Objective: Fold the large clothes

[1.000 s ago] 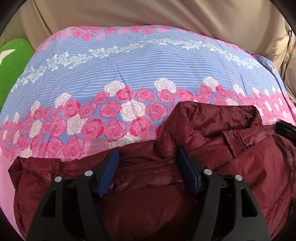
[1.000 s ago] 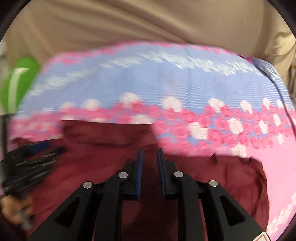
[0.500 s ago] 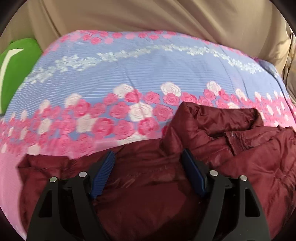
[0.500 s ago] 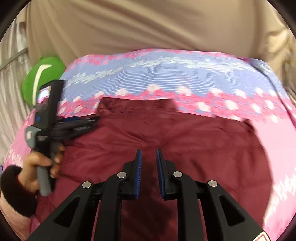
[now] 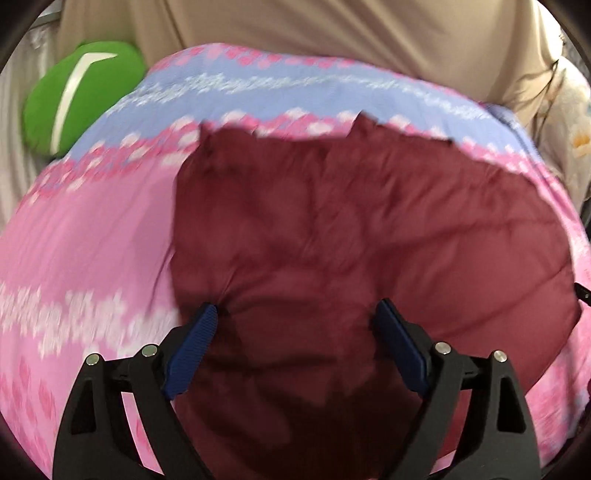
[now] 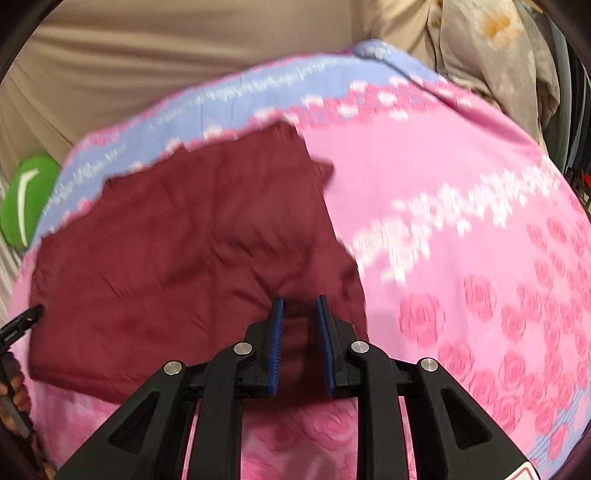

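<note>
Maroon, puffy fabric filled most of what both my tongs looked at: the jacket (image 5: 369,236) lay spread flat on the bedspread (image 5: 85,243), a pink and lilac cover printed with roses. From my left tongs (image 5: 299,321) the garment ran from the near edge out toward the far band of lilac stripes, with its left border just beside the left blue pad and its bulk reaching away to the right. The jaws of that pair stood wide apart and had just been opening; quilted cloth lay between and under the pads, but neither pad pressed on it. My right tongs (image 6: 300,308) hung over the near right corner of the jacket (image 6: 177,236), jaws drawn close together with a narrow gap, and a ridge of maroon cloth showed in that gap; motion blur kept me from telling whether the pads pinched it or merely framed it. To the right of that corner lay bare pink bedspread (image 6: 461,192). A green cushion (image 5: 77,96) with a white stripe sat at the far left, against a beige curtain (image 5: 332,29). At the left edge of the right view, the black tip of my other tongs and some fingers (image 6: 16,391) were visible.
</note>
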`<state>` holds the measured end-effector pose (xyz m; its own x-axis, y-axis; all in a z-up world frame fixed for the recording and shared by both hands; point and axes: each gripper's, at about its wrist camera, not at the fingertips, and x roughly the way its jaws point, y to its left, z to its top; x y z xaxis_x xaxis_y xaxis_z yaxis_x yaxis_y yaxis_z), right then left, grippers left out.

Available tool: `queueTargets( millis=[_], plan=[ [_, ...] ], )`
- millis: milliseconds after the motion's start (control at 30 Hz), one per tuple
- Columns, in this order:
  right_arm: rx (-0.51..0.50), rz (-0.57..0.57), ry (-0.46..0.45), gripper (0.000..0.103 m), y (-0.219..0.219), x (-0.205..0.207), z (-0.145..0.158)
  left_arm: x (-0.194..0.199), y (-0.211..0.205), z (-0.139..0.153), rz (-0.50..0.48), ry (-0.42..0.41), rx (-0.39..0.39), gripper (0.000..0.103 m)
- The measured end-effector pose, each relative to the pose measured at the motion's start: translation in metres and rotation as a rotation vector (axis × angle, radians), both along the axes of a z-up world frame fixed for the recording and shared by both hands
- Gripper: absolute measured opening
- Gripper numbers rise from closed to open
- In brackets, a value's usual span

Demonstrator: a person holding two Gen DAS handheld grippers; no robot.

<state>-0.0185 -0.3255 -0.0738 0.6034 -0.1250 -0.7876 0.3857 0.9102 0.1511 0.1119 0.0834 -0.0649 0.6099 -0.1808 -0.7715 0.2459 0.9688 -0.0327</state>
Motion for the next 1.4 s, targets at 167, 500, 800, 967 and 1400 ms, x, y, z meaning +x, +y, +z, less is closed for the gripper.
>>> queueTargets(
  millis=[167,500,800,967,1400],
  plan=[
    [-0.026,-0.022,0.005,0.020,-0.006,0.002,-0.019,-0.006,0.011,-0.016,0.047,0.011,-0.042,0.091],
    [-0.070,0.010,-0.114,0.025,0.027,0.002,0.050,-0.011,0.005,-0.019,0.062,-0.016,-0.016,0.092],
    [0.004,0.341,-0.151,0.025,0.133,0.109,0.079,-0.012,0.010,-0.021,0.057,-0.030,-0.037,0.092],
    [-0.023,0.376,0.005,0.024,0.173,0.173,0.030,-0.014,0.019,-0.011,0.055,-0.010,-0.084,0.091],
    [-0.101,0.377,0.006,0.023,0.188,0.186,-0.003,0.032,0.055,-0.013,0.088,0.170,-0.341,0.097]
  ],
)
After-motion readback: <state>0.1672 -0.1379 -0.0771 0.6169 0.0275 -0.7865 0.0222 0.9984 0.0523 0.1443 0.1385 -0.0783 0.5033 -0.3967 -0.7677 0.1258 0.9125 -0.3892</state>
